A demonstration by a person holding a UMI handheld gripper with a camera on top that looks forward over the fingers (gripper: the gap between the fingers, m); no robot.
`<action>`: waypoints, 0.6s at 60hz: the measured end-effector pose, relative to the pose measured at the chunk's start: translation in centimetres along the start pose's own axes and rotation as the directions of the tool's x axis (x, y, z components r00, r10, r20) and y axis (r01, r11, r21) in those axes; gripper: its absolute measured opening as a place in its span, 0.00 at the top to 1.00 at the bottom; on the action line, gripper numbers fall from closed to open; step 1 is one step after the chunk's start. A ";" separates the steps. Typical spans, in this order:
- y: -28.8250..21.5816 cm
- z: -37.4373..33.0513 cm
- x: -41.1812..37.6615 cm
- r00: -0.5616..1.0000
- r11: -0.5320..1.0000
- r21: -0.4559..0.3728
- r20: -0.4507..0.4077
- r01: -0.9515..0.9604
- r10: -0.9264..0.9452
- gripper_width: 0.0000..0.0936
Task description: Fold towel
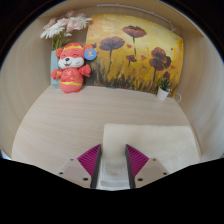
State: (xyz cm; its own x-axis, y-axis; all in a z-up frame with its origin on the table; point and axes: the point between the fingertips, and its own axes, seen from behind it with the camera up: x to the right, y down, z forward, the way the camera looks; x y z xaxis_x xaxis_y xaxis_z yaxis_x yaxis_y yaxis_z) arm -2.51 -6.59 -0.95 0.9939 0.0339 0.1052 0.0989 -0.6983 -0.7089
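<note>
1. Surface: I look along my fingers onto a table of pale wood with a fine, even grain running across it. Its far edge meets a plain cream wall.

2. Backdrop: against that wall, at the far edge of the table, stands a painting of purple and red poppies on a yellow and orange ground. It leans or stands upright; I cannot tell which.

3. Left of the painting, touching or just in front of its edge, sits a plush toy in orange and red with a pale face. Behind the toy rises a bunch of flowers, white and pale pink.

4. At the painting's right lower corner stands a small white pot with a bit of green in it, well apart from the toy.

5. Task object: the towel is white to cream, with a soft, slightly ribbed weave. It lies flat on the near right part of the table, well apart from the things by the wall. It shows as a rectangular slab with straight edges, apparently layered, and a narrower strip of it runs back toward me between the fingers.

6. Gripper: both magenta pads flank that strip and appear to press on it, so I read the fingers as clamped on the towel's near edge.
</note>
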 end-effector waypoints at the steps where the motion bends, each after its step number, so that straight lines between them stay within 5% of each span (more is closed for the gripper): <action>1: 0.0 0.0 0.1 1.000 1.000 0.007 -0.003 0.002 -0.002 0.56; 9: 0.0 0.1 0.2 1.000 1.000 0.015 0.000 -0.003 0.003 0.63; 13: -0.2 0.4 1.3 0.998 0.999 0.018 -0.047 0.033 -0.032 0.91; 24: -0.3 -0.2 1.2 0.993 0.993 -0.038 0.044 0.114 -0.113 0.94; 36: -8.5 -6.3 9.1 0.990 0.987 0.080 0.004 0.140 -0.141 0.94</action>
State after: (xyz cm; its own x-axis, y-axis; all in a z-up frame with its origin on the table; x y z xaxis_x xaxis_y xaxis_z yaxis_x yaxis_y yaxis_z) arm 5.38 -4.87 10.43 0.9703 0.1347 0.2010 0.2405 -0.6273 -0.7407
